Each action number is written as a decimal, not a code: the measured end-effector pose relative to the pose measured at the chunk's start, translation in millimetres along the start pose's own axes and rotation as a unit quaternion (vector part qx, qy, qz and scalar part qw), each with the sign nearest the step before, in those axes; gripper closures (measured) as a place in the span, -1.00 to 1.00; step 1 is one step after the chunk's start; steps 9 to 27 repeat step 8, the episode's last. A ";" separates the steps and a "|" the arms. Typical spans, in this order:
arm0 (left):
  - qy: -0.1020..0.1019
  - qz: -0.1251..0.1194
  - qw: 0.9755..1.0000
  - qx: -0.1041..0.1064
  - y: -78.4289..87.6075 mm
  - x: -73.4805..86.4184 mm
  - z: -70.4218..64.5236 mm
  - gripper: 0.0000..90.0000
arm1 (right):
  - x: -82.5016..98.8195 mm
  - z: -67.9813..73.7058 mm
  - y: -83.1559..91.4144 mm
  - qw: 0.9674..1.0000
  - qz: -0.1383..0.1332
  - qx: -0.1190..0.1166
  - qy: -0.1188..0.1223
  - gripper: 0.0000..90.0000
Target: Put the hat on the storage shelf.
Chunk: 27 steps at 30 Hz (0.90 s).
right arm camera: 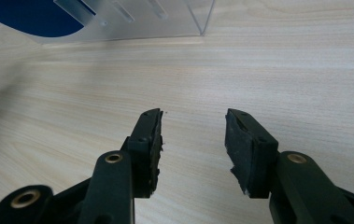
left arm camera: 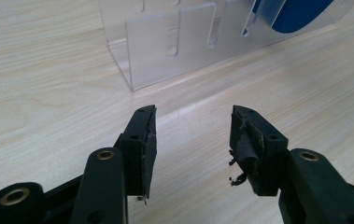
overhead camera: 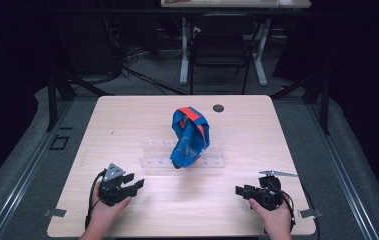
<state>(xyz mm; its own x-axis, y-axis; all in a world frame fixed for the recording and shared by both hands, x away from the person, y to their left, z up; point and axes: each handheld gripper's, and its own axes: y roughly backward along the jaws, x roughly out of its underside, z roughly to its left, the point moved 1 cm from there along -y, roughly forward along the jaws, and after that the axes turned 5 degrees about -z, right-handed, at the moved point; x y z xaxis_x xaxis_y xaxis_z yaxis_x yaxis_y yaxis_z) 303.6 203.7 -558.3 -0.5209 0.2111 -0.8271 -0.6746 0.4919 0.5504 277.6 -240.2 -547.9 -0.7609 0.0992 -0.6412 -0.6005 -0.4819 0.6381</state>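
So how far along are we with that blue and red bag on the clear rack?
The blue and red bag already sits draped on the clear rack mid-table. Nothing is in hand: the left gripper and right gripper rest on the table near the person, jaws open and empty, apart from the rack. Any handling of the bag looks still ahead.

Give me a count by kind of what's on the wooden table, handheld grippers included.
Handheld grippers: 2, left gripper and right gripper
Blue and orange fabric item: 1
Clear acrylic rack: 1
Small dark round disc: 1
Total: 5
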 end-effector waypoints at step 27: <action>-0.004 -0.012 1.000 0.007 -6.4 -11.3 -10.6 0.01 | -0.2 -4.7 2.6 1.000 -0.009 -0.004 -0.017 0.24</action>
